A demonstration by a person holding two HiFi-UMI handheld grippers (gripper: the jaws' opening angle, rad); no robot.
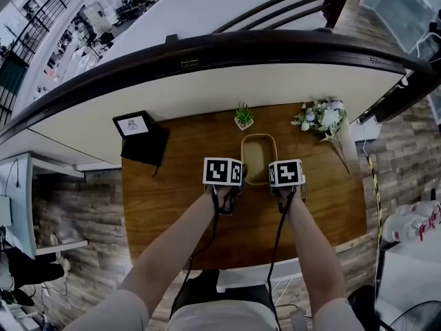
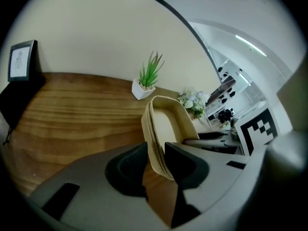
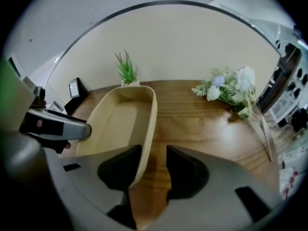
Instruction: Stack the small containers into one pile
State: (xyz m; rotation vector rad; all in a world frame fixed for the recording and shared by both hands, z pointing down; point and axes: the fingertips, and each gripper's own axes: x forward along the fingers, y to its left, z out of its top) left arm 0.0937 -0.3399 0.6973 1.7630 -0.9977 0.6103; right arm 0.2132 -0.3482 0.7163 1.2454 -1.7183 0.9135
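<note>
Head view: nested stack of beige containers (image 1: 259,158) sits on the wooden counter (image 1: 172,198), just on the person's side of the potted plant (image 1: 243,117). Left claw (image 2: 155,150): jaws apart, straddling one long wall of the stack, not clamped. Right claw (image 3: 154,152): jaws apart, straddling the opposite wall.

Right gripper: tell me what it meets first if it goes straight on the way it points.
The right gripper, jaws apart, straddles the side wall of the beige container, so it would probably meet the wooden table under that wall first; depth is unclear.
</note>
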